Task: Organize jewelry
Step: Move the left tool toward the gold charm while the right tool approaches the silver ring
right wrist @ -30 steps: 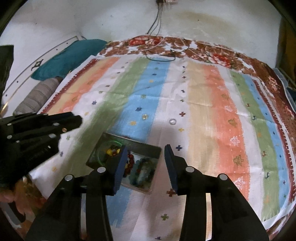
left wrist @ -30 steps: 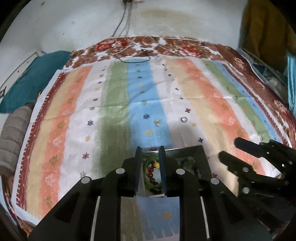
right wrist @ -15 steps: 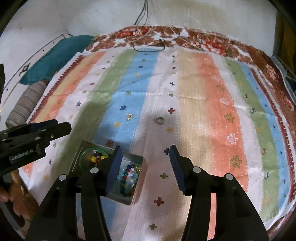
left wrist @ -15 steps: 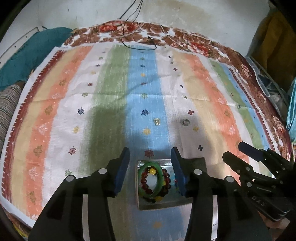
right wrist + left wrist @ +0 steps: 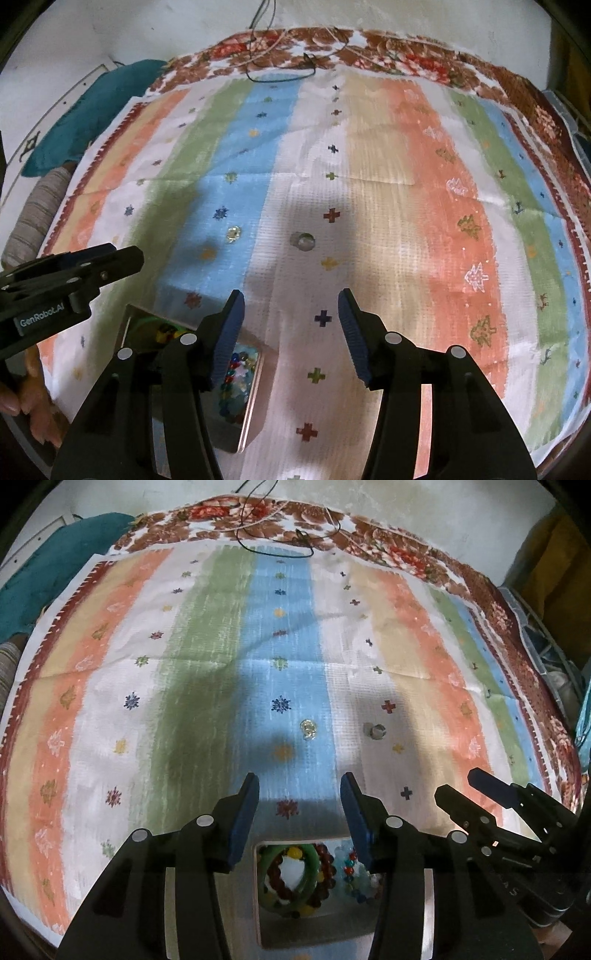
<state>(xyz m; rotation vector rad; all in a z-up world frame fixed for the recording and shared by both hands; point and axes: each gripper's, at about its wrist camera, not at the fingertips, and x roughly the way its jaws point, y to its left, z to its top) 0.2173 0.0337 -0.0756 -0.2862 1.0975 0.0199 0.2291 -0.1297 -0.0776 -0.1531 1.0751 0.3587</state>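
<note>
A metal tray (image 5: 266, 934) lies near the front edge of a striped cloth (image 5: 207, 664). It holds a green bangle (image 5: 312, 867), red-brown bead bracelets and coloured beads. The tray also shows in the right wrist view (image 5: 255, 402). Two small rings lie loose on the cloth: a clear one (image 5: 307, 728) (image 5: 233, 233) on the blue stripe and a silver one (image 5: 374, 731) (image 5: 303, 240) on the white stripe. My left gripper (image 5: 299, 812) is open and empty above the tray. My right gripper (image 5: 291, 325) is open and empty, to the right of the tray.
The cloth covers a bed with a floral border (image 5: 369, 535) at the back. A black cable (image 5: 277, 542) lies at the far edge. A teal pillow (image 5: 85, 114) and a striped bolster (image 5: 33, 218) lie at the left. Clutter stands at the right edge (image 5: 554, 664).
My left gripper has opened wide and drawn back, so the tray sits lower between its fingers. My right gripper has shifted a little forward over the cloth.
</note>
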